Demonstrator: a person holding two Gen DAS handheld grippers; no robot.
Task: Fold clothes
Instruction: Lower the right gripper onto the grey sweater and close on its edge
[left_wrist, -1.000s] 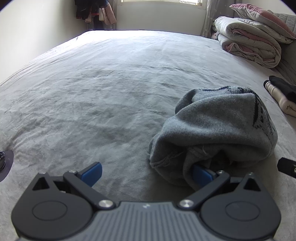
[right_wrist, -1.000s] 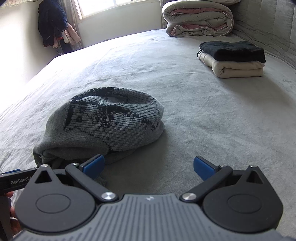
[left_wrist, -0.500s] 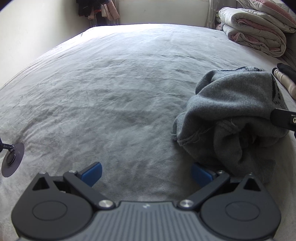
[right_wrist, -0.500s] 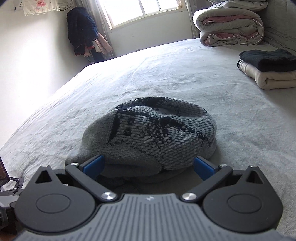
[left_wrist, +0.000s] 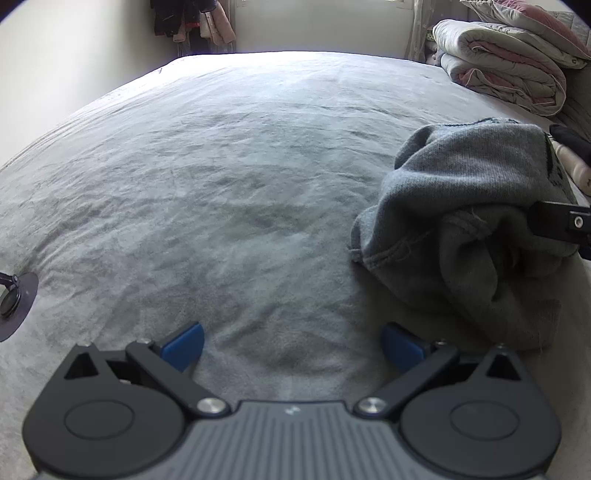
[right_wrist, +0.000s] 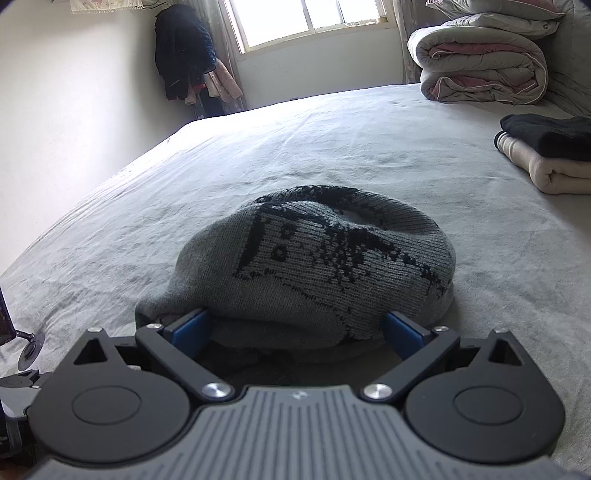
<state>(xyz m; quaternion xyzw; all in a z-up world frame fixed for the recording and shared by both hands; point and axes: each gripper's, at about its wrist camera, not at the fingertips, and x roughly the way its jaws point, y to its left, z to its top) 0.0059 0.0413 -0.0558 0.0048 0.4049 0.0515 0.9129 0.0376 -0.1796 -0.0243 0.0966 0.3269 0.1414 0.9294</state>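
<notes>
The left hand-held gripper (left_wrist: 293, 347) was spread wide over bare bed (left_wrist: 221, 184), gripping nothing. To its right lay the bunched grey sweater (right_wrist: 314, 266), its near edge between the wide-open blue fingers of the right hand-held gripper (right_wrist: 297, 330), not clamped.

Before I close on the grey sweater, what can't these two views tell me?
- Grey sweater: bunched, so sleeves and collar are hidden in its own folds, both views.
- Right gripper: open; its own body hides the fabric below in the right wrist view.
- Folded clothes: cut off by the right edge.
- Left gripper: open over bare bedsheet.
</notes>
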